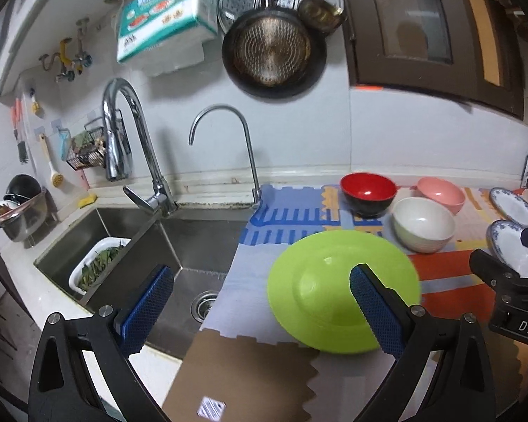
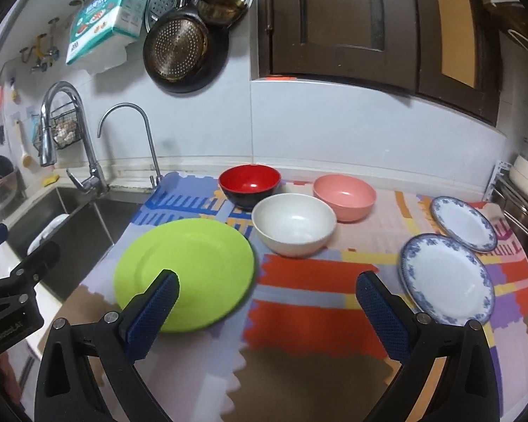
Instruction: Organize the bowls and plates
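Both tools stand wide apart with nothing between their blue-padded fingers. The left tool (image 1: pixel 260 302) hangs over the seam between the steel sink (image 1: pixel 200 242) and the patterned mat (image 1: pixel 299 207) that covers the desk; the right tool (image 2: pixel 267 306) hovers over the mat's orange patch in the lower centre of its frame.

The lime-green plate (image 2: pixel 184 274) lies flat on the mat at centre left of the right view, its near rim partly behind that tool's left finger. Above and right of it sits the white bowl (image 2: pixel 294 225), upright, close to the red bowl with a black outside (image 2: pixel 250 184) behind it and the pink bowl (image 2: pixel 345 191) to its right. At the right edge of the mat lie two white plates with blue floral rims: the nearer one (image 2: pixel 447 277) and the farther one (image 2: pixel 463 221), their rims overlapping or touching.

In the left view, a white basket of green leaves (image 1: pixel 95 267) rests in the sink at lower left.
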{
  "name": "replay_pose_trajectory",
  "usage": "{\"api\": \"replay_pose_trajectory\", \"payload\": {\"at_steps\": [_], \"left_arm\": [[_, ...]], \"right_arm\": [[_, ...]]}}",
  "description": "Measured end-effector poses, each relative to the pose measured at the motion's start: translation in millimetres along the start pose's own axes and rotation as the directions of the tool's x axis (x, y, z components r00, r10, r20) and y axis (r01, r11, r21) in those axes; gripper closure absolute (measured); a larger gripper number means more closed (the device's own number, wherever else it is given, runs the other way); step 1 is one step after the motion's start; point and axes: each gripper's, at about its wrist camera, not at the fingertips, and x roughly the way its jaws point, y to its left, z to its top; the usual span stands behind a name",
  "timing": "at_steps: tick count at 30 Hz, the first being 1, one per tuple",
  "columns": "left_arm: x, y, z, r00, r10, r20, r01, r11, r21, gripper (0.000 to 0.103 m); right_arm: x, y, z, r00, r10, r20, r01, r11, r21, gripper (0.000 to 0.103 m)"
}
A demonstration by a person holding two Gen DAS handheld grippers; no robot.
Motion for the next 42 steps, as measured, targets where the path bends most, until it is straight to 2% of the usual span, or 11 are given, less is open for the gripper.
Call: {"api": "replay_pose_trajectory", "payload": {"at_steps": [4,7,12,20,25,33,37,42], "left_arm": [[35.2,11.5,8.3,0.994,-0.033,-0.103,0.034,0.999,0.014,0.006],[54.7,17.0,10.1,0.990,-0.040,-0.136,0.043,0.999,0.021,0.008],[96.0,12.8,8.9,0.969,-0.100,-0.226,0.107,0.994,0.021,0.012],[146.1,1.4,2.8,0.927,-0.136,-0.350,0.160,0.986,0.041,0.017],[165.6,-3.6,-1.0,0.900,-0.158,-0.406,0.188,0.981,0.037,0.018],[187.3,-7.5,-6.8,0.866,-0.183,-0.466,0.214,0.977,0.015,0.029],[192.4,-8.7,-8.0,0.859,-0.193,-0.474,0.227,0.974,0.014,0.033],[198.0,-9.8,-10.1,0.845,-0.212,-0.491,0.245,0.969,0.003,0.044]], "right_arm": [[23.2,14.0,10.4,0.998,-0.031,-0.051,0.030,0.999,-0.016,0.006],[44.9,21.2,19.4,0.991,-0.061,-0.117,0.059,0.998,-0.023,0.010],[77.4,28.7,21.3,0.977,-0.073,-0.198,0.063,0.997,-0.054,0.018],[132.3,22.4,14.6,0.932,-0.065,-0.356,0.052,0.998,-0.044,0.033],[160.3,17.3,9.0,0.899,-0.027,-0.437,0.028,1.000,-0.004,0.040],[178.4,19.4,6.7,0.877,-0.007,-0.480,0.011,1.000,0.005,0.046],[183.8,19.7,6.1,0.870,0.000,-0.494,0.007,1.000,0.013,0.049],[186.7,20.3,4.9,0.865,0.008,-0.501,0.000,1.000,0.018,0.052]]}}
